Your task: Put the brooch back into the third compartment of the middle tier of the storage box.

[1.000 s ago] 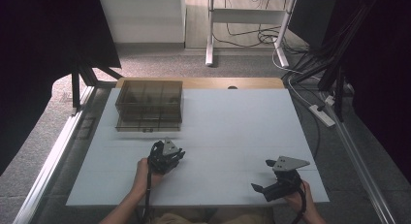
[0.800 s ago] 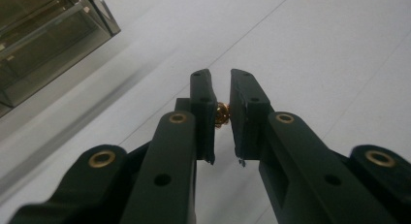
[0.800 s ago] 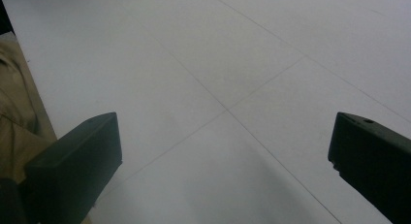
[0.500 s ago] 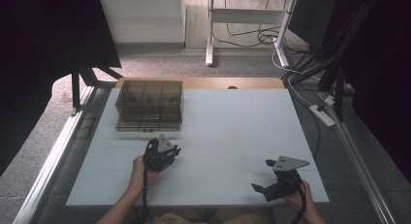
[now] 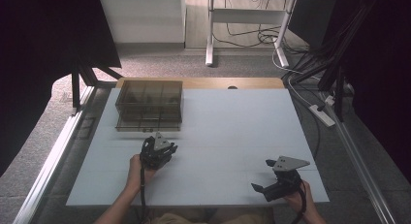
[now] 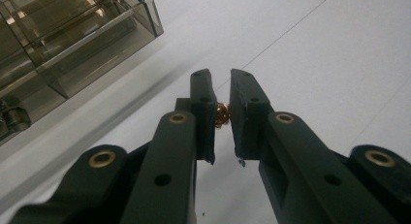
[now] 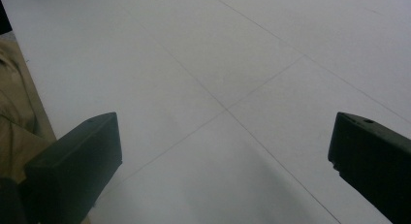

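Note:
A smoky clear plastic organizer box [image 5: 149, 105] with several compartments stands at the back left of the white table [image 5: 228, 132]; its corner [image 6: 72, 44] appears upper left in the left gripper view. My left gripper [image 5: 156, 149] hovers just in front of the box. In the left gripper view its jaws [image 6: 222, 95] are nearly together, pinching a small brass-coloured metal piece [image 6: 222, 114]. My right gripper [image 5: 264, 178] rests near the table's front right edge, its jaws [image 7: 223, 161] wide apart over bare table with nothing between them.
A small metal part [image 6: 12, 115] lies in one compartment of the box. A wooden strip [image 5: 203, 82] runs along the table's far edge. Metal rails [image 5: 53, 156] flank the table, and cables with a power strip [image 5: 324, 115] lie on the floor to the right.
My left gripper has shifted slightly left and toward the box, still holding the small brass piece. The right gripper has stayed put.

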Available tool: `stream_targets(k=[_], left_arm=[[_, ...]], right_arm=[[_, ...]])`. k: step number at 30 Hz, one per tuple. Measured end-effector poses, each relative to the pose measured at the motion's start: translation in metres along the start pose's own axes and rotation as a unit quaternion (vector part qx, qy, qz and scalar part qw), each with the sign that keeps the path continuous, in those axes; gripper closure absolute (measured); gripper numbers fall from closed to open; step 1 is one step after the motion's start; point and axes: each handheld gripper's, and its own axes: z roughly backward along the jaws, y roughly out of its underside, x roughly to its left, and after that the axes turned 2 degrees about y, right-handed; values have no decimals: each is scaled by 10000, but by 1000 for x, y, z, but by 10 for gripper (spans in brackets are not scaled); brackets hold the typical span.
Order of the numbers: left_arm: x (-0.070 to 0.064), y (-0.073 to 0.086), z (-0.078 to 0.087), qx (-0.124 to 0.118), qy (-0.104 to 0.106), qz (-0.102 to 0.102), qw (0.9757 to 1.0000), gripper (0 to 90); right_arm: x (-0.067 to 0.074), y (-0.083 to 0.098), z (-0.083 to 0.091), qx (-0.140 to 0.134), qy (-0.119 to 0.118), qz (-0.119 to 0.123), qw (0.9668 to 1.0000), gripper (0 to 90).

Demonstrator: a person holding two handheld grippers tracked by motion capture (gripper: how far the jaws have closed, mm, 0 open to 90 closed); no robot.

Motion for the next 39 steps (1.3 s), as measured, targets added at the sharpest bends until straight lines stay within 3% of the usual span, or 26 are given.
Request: stream_targets(k=[39], left_arm=[[16, -5, 11, -166, -294, 77, 9994, 816]], right_arm=[[0, 0, -1, 20, -6, -9, 10000, 0]])
